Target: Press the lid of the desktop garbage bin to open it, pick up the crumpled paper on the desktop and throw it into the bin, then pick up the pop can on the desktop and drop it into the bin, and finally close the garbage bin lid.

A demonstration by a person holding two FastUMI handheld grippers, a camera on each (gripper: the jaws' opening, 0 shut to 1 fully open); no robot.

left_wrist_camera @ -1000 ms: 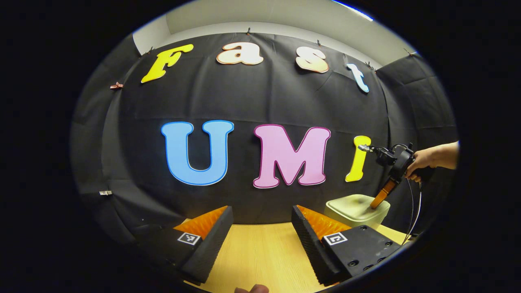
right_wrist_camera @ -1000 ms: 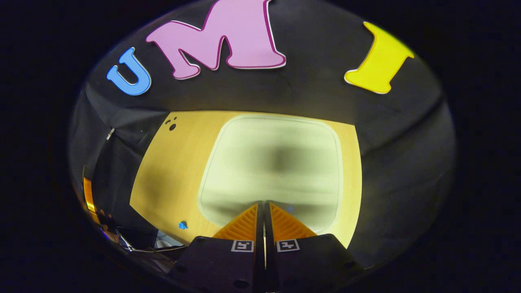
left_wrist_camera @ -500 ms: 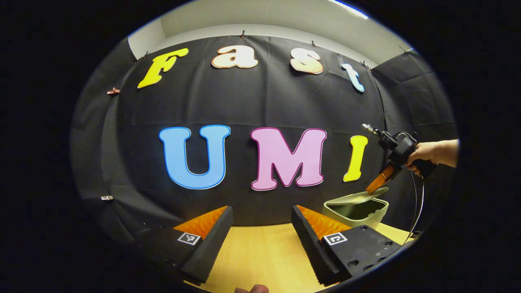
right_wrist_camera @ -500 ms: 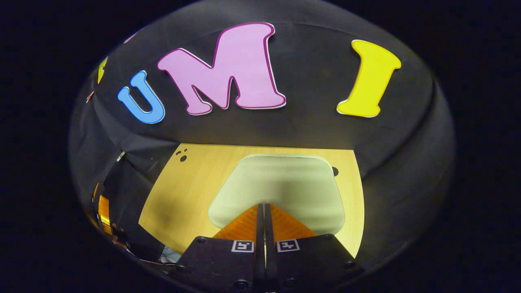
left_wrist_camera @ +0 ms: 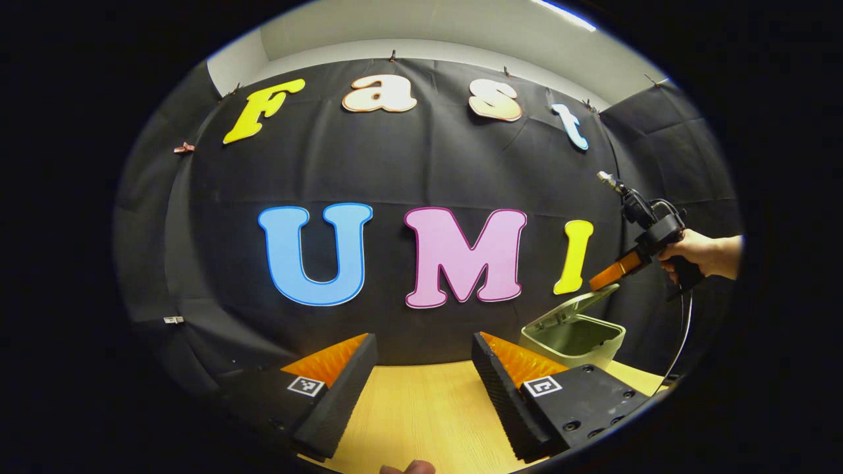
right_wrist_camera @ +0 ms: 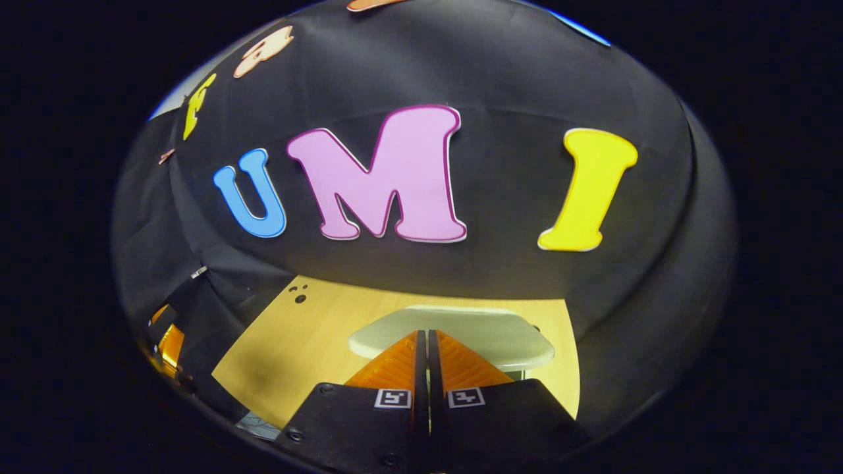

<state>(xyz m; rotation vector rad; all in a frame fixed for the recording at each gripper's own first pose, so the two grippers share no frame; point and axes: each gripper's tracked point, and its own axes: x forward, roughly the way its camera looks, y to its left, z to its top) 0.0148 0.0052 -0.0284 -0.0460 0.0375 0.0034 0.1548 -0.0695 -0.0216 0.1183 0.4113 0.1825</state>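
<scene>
Wooden bench (left_wrist_camera: 421,408) against the black cloth wall. Left gripper (left_wrist_camera: 421,368): jaws spread wide, holding nothing, hovering over bare bench. Right gripper (right_wrist_camera: 427,349): jaws pressed together, nothing between them. In the left gripper view the right gripper (left_wrist_camera: 602,280) is held by a hand (left_wrist_camera: 698,253), its tip just at the raised edge of the lid (left_wrist_camera: 573,306). Pale green garbage bin (left_wrist_camera: 573,339) sits at the bench's far right, lid tilted up, partly open.

Left gripper view faces the wall low over the table (left_wrist_camera: 421,408); right gripper view looks down closer, sharing the bin (left_wrist_camera: 573,336).
</scene>
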